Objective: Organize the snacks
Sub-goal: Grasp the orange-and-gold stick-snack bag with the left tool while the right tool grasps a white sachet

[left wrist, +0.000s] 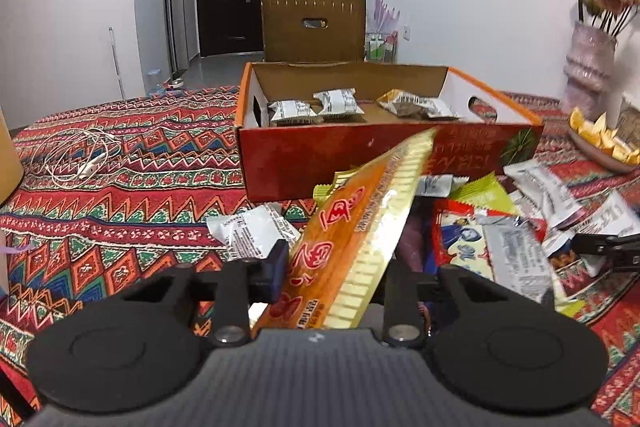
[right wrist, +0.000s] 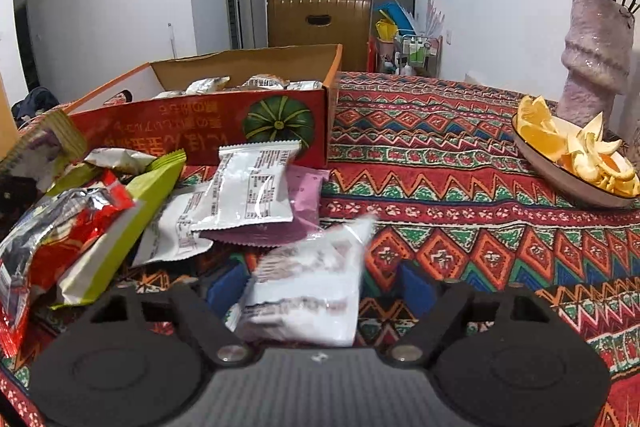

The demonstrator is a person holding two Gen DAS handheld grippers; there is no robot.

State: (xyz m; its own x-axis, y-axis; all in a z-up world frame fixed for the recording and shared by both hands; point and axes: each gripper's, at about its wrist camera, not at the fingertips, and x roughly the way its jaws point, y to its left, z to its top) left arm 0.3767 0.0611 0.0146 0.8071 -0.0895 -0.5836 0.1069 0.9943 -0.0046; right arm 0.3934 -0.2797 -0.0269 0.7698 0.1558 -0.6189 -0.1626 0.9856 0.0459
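Already the left gripper [left wrist: 336, 267] clamps the long orange-and-yellow foil packet [left wrist: 362, 223]; the right gripper [right wrist: 322, 287], jaws apart, straddles a blurred white sachet [right wrist: 308, 291] and could lose it.

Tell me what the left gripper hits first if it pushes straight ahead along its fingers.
Probably the red front wall of the cardboard box. The left gripper points at it, shut on the long orange snack packet, whose far end would likely touch first; depth is unclear.

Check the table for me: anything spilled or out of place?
Loose snack packets lie heaped on the tablecloth in front of the red box, overlapping at odd angles. Only a few packets are inside it.
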